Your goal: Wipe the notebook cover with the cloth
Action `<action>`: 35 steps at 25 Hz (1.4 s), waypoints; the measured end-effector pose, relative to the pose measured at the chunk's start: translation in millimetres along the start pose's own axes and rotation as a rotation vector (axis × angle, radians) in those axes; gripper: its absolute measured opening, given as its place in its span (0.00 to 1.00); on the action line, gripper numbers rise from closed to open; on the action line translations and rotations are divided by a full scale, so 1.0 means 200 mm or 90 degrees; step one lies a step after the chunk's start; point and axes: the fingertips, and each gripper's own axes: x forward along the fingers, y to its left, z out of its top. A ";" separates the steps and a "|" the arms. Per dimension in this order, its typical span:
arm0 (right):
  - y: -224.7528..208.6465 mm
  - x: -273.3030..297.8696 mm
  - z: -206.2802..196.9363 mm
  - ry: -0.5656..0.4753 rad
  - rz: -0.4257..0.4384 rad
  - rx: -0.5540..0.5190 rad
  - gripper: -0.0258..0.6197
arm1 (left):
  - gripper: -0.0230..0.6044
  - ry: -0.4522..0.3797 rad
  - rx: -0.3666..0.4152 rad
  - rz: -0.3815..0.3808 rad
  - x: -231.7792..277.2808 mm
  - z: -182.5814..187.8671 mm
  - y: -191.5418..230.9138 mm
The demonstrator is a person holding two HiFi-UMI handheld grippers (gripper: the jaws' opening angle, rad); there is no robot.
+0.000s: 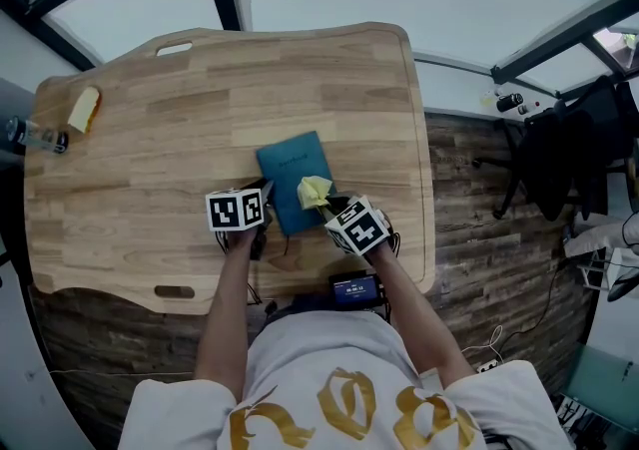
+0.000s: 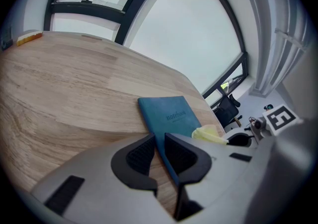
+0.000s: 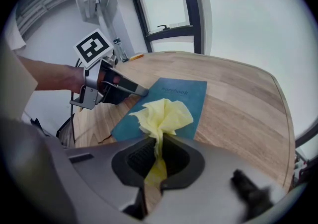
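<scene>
The right gripper (image 3: 158,144) is clamped on the yellow cloth (image 3: 164,113). The cloth's bunched end lies over the near right part of the blue notebook (image 1: 293,177), at mid-table (image 1: 150,149). The left gripper (image 2: 159,144) has its jaws nearly together on the notebook's near left edge. In the head view, both grippers hide the notebook's near end. The far-left yellow item (image 1: 83,110) is too small to identify.

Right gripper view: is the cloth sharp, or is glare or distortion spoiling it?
Right gripper view: cloth sharp, evenly lit, no glare; fisheye bows the table edge, corners go black. Left gripper view: notebook clear, title slightly soft. Head view: soft daylight, faint shadows only.
</scene>
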 end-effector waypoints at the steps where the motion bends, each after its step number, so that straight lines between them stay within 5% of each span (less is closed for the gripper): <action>1: 0.00 0.01 0.01 0.000 -0.003 -0.010 0.10 | 0.15 0.000 0.000 0.000 0.00 0.00 0.00; 18: -0.10 0.07 0.17 -0.010 -0.018 -0.080 0.10 | 0.15 0.009 -0.020 -0.008 0.01 -0.02 0.01; 35: -0.25 0.14 0.33 -0.044 -0.049 -0.060 0.10 | 0.15 0.009 -0.023 -0.008 0.01 -0.02 0.01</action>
